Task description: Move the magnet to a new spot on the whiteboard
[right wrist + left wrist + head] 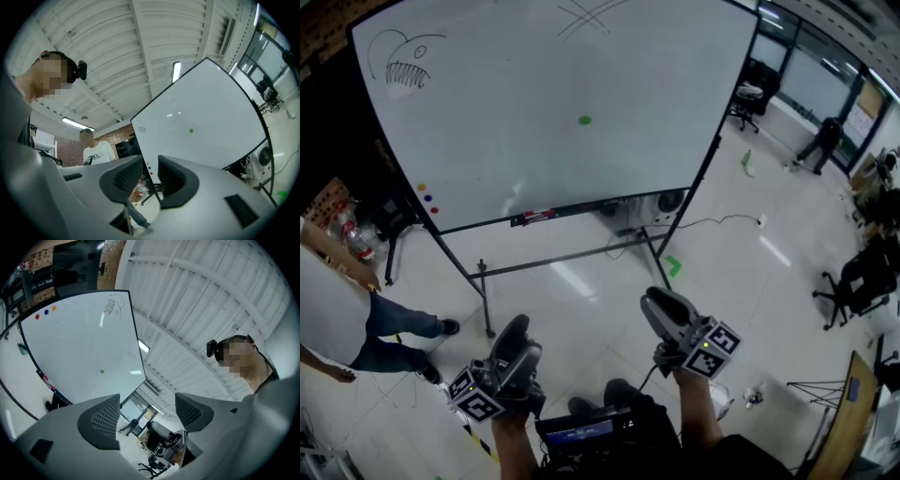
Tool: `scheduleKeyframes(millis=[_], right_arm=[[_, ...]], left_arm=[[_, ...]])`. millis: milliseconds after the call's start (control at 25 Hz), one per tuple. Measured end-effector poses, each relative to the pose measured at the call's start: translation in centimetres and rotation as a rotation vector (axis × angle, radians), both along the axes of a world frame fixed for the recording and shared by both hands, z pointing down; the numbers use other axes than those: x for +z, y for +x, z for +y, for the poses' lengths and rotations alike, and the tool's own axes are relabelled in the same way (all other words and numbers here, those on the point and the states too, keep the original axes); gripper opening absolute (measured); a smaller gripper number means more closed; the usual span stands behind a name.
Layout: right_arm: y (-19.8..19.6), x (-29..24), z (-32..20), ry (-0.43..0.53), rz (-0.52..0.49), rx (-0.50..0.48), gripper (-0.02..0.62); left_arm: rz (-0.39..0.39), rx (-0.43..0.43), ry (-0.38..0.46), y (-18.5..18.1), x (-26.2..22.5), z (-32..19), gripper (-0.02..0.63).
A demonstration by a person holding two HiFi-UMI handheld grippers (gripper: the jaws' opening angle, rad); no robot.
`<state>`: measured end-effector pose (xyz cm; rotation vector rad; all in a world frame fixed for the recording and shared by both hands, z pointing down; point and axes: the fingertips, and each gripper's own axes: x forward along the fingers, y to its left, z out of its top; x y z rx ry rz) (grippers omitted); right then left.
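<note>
Whiteboard (487,141) on a black tube stand, glossy white face. The magnet (584,120) is a little round green dot stuck near the middle of it, a touch toward 3 o'clock. There's a toothy fish doodle (403,64) up at the board's 10 o'clock corner and three tiny coloured dots (427,199) down at 7 o'clock. Both grey plastic tools are well apart from the board. The left tool (514,333), at 7 o'clock in the head view, has its ribbed pads (105,418) spread wide, nothing between. The right tool (661,305), at 5 o'clock, shows just a narrow gap, also empty.
</note>
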<state>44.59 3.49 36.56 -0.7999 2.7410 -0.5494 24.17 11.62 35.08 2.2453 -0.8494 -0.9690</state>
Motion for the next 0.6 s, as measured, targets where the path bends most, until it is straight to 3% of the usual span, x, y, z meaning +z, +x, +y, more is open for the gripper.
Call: scheduleKeyframes(millis=[280,600], right_arm=[[-1.5,1.0,-4.5,0.027,0.049,0.02,0.107],[-3.4,1.5,-14.8,0.092,0.118,0.044,0.107]], left_arm=[[-0.019,-0.035,-0.008,-1.6,-0.1,-3.1,0.364],[-0.035,-0.102,-0.045,-3.6,0.3,-10.3,0.364]])
